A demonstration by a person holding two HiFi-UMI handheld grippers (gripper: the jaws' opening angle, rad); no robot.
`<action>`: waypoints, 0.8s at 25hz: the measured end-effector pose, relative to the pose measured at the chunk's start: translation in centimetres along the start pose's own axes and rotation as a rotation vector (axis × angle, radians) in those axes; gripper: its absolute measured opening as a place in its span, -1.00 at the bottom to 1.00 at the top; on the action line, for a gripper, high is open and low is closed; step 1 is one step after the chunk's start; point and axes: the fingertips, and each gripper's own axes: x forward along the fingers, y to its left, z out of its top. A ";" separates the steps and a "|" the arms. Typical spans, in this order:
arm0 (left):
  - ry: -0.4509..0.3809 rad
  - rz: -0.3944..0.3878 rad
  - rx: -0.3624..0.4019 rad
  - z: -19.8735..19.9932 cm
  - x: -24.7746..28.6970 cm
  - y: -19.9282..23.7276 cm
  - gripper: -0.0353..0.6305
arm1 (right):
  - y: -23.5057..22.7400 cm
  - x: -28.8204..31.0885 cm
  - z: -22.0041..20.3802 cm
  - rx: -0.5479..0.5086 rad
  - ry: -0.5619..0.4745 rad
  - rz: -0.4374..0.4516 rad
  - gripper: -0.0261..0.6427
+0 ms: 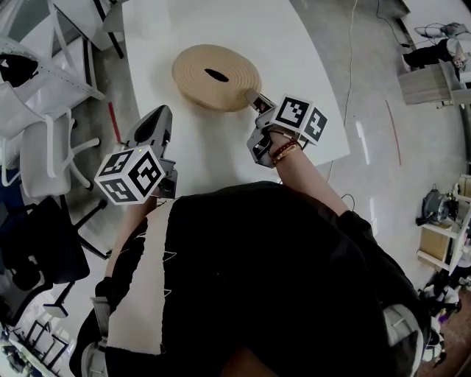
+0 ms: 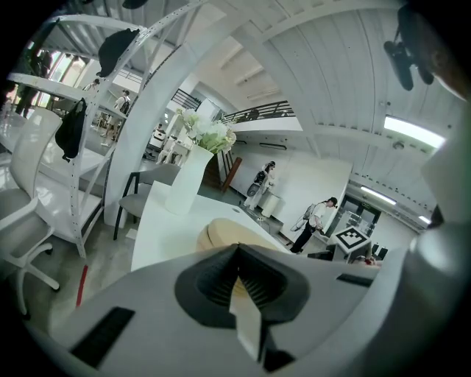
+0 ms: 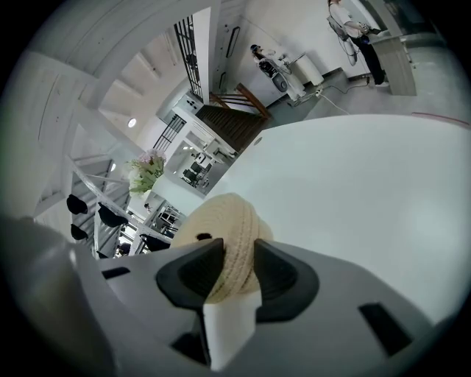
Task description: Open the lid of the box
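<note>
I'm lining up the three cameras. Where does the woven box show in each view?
Head view: woven box upper centre, on the white table.
Left gripper view: low centre, just beyond the shut left gripper.
Right gripper view: lower centre, rim clamped in the right gripper.
Shared landmark: the white table.

The left claw [image 2: 237, 254] hides most of the woven box [image 2: 221, 235].

The box [image 1: 215, 76] sits on the table [image 1: 316, 125], upper centre of the frame. The right gripper [image 1: 258, 101] meets its lower-right edge, with what seems the rim of the lid [image 3: 228, 243] between its jaws. The left gripper [image 1: 160, 114] lies lower left of the box, apart. Chairs [image 1: 44, 147] stand at far left.
</note>
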 end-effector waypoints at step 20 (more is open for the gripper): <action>-0.001 -0.002 -0.001 0.3 0.4 0.1 -0.86 | 0.7 -0.3 0.8 -0.190 -0.009 -0.077 -0.51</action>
